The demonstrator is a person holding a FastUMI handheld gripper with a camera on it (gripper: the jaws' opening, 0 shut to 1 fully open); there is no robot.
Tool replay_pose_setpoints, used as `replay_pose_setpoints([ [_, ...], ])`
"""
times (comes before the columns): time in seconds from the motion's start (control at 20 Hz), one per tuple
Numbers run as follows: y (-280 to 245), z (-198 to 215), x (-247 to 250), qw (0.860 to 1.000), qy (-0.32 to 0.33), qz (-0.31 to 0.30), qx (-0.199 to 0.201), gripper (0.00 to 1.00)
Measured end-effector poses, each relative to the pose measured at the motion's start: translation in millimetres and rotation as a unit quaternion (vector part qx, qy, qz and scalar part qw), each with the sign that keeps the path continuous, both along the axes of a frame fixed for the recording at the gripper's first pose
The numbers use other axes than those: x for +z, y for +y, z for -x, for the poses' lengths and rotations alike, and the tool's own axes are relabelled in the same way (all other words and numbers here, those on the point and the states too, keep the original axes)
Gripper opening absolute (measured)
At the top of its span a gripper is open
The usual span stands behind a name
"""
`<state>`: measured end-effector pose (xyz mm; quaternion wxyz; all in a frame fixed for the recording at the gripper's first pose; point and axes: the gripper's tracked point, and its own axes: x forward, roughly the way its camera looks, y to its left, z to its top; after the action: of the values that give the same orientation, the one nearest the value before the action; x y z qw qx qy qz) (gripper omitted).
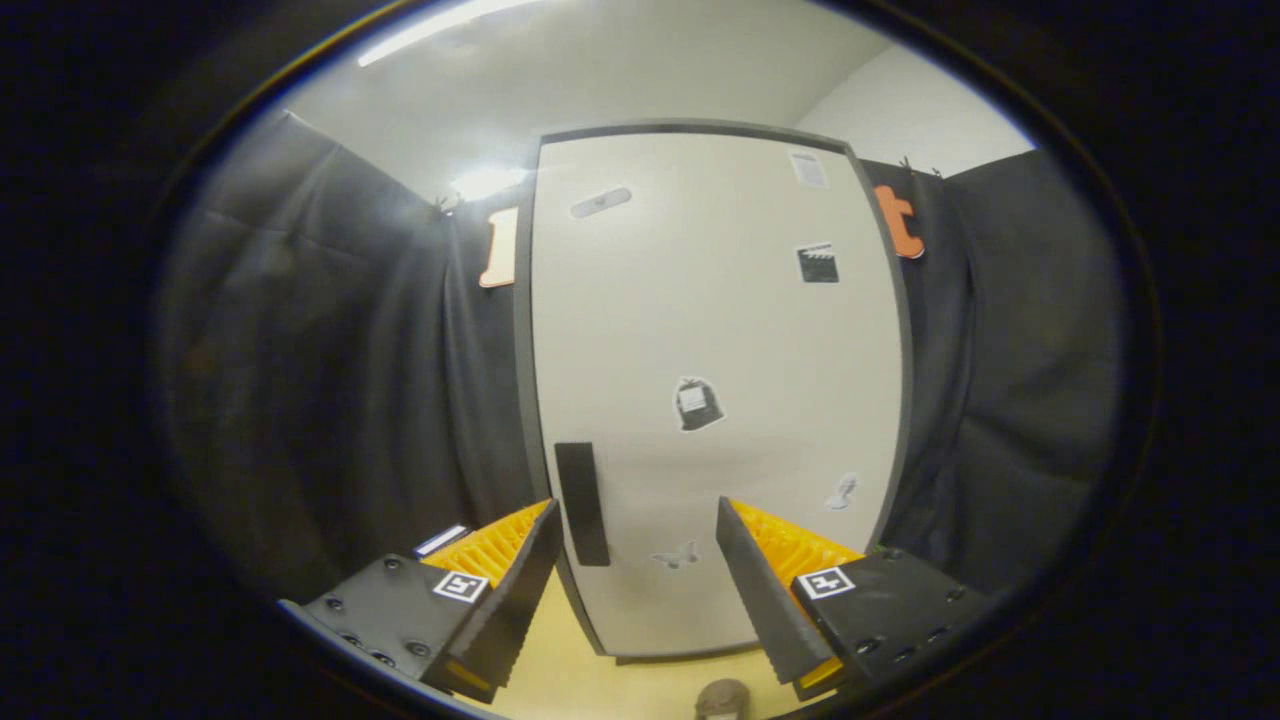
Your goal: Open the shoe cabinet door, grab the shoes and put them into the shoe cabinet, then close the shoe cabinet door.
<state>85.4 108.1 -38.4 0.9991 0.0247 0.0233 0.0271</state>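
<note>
The jaws of the gripper [638,560] are held apart before the closed tall white shoe cabinet door [715,390]; its black vertical handle [581,503], just ahead, should be approached squarely and hooked.

My camera rides on the gripper [637,520], facing forward.
It looks slightly upward, near the tall white flat-fronted cabinet door [715,390], fingers parted below.

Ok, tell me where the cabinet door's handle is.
In the gripper view, the dark vertical handle sits low on the closed cabinet door, near its left edge, just beyond the open gripper, closest to its left finger.
</note>
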Motion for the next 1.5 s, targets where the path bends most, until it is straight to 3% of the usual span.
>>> replay_pose_setpoints([
  [0.4,42,-77,-37,1.000,0.013,-0.011,-0.009,0.95],
  [0.75,39,-95,-39,0.999,0.006,-0.007,-0.034,0.61],
  [1.2,43,-94,-40,1.000,0.009,0.003,-0.025,0.12],
  [1.5,39,-68,-37,1.000,0.017,0.000,0.005,0.12],
])
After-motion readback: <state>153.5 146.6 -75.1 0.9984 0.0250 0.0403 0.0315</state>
